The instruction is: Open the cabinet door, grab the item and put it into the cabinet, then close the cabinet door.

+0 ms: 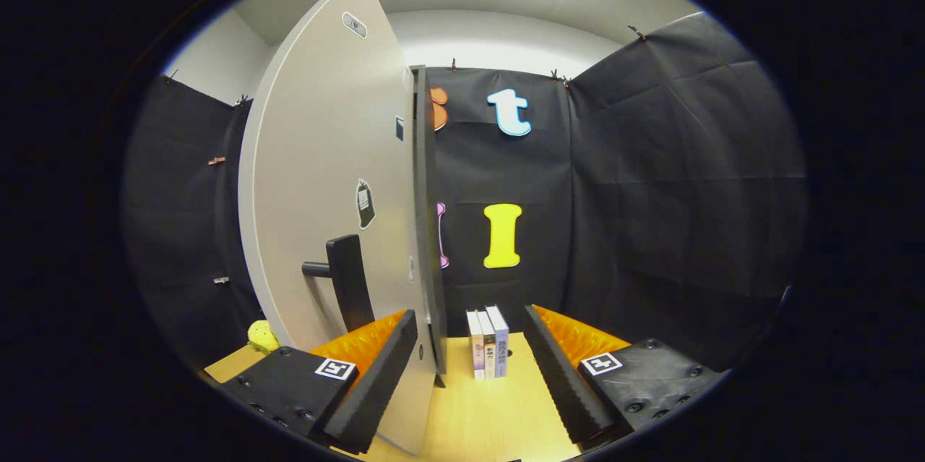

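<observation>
One cabinet door (325, 180) ajar, three upright books (488, 343) beyond spread, empty fingers (466, 382)

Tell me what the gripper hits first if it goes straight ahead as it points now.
Probably the upright books on the wooden surface, ahead between the open gripper's fingers. The swung-out cabinet door's edge sits just beside that line; depth is unclear.

The tongs (462, 375) point forward, their 2 fingers spread wide, holding nothing.
</observation>
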Tool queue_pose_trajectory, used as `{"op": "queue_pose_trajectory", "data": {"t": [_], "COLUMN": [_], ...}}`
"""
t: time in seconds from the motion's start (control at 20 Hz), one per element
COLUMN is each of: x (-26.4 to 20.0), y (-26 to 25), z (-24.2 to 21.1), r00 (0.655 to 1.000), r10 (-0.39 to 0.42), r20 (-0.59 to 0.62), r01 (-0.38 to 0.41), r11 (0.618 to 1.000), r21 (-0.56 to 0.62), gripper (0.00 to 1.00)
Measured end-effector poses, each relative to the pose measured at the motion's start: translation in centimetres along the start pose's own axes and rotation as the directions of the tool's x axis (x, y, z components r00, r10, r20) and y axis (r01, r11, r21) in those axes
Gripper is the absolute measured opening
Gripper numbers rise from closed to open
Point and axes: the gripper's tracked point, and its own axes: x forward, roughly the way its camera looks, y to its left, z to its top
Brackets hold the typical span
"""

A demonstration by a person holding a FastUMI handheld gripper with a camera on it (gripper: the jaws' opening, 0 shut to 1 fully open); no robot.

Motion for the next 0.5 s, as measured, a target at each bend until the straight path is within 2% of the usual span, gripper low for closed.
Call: {"op": "queue_pose_trajectory", "data": {"t": [0.3, 0.5], "x": [1.2, 2.5], "y": [8.3, 12.7], "z": [-0.5, -0.4], "r00": [0.998, 0.998], "r10": [0.064, 0.064], "r20": [-0.022, -0.012], "r01": [-0.064, -0.065], "r11": [0.998, 0.998], "r21": [-0.012, -0.028], "gripper": [0.97, 0.97]}}
